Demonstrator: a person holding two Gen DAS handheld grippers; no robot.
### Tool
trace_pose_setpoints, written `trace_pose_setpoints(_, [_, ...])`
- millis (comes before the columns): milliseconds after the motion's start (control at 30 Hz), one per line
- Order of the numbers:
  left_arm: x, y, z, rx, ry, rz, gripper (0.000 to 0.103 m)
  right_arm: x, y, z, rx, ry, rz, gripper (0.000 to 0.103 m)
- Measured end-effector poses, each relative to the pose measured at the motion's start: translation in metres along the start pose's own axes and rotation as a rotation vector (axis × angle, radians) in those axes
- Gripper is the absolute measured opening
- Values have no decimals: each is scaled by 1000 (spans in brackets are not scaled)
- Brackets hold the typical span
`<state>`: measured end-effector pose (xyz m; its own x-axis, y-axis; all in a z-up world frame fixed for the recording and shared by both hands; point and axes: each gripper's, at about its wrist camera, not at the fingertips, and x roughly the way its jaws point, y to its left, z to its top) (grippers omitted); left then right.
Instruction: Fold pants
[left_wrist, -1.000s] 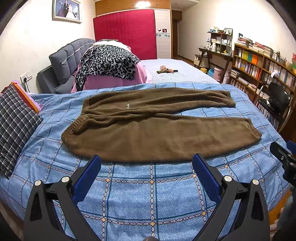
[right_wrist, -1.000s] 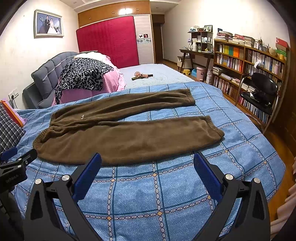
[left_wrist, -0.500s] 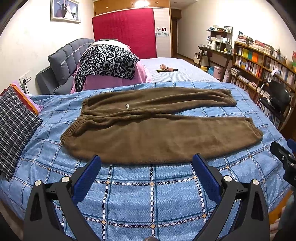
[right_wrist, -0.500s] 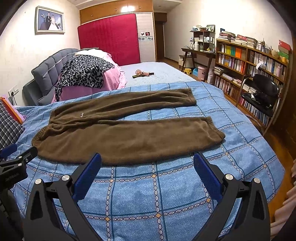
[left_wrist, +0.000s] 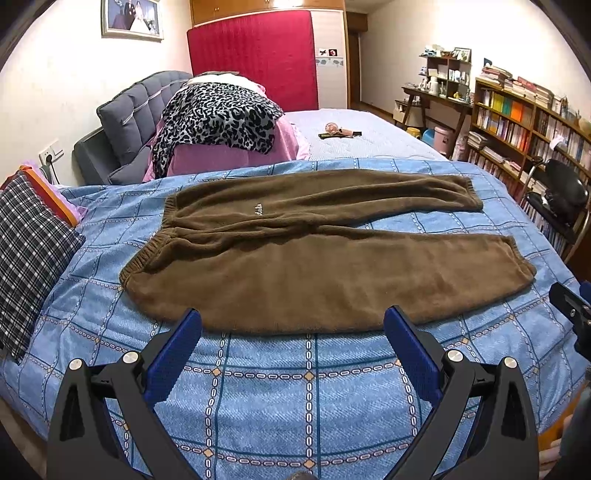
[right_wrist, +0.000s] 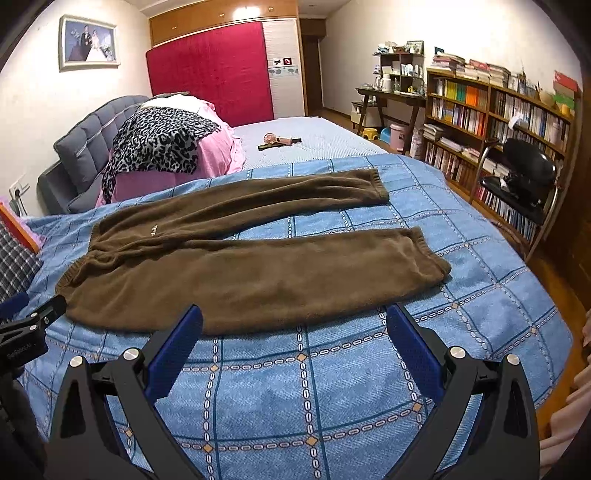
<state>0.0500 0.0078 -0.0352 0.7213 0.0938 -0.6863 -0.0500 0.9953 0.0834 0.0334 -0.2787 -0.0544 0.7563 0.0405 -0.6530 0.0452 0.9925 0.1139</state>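
You are holding the left tongs low over the near edge of the bed, and their two blue fingers are standing wide apart with nothing between them. The right tongs are standing the same way, spread and empty, above the blue checked quilt.

The brown fleece pants are lying flat on the quilt, unfolded, just beyond the tips of both tongs. In the left wrist view the waistband is sitting at about 9 o'clock from the middle of the garment, and the two legs are running toward 3 o'clock. The near leg is ending in a cuff close to the right side of the bed; the far leg is lying behind it, toward 12 o'clock, with a strip of quilt showing between the two legs near the cuffs. A small pale embroidered mark is showing on the far leg near the waist.

In the right wrist view the pants are filling the middle of the picture, and part of your left tool is showing at 9 o'clock. A checked pillow is lying at 9 o'clock in the left view, well apart from the pants. A leopard-print cloth is lying over pink bedding at 11 o'clock, and a bookshelf is standing at 2 o'clock.
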Motion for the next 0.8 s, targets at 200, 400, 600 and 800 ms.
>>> trace_pose_setpoints(200, [28, 5, 5, 2, 41, 21, 98, 29, -8, 3, 1, 37, -13, 100])
trace_pose_setpoints(400, [70, 22, 24, -13, 77, 74, 98, 74, -15, 20, -24, 59, -36, 100])
trace_pose_setpoints(600, [125, 44, 52, -28, 108, 138, 98, 125, -31, 45, -23, 78, -41, 100])
trace_pose_setpoints(800, [175, 62, 75, -40, 138, 174, 98, 183, -57, 80, 18, 99, -52, 100])
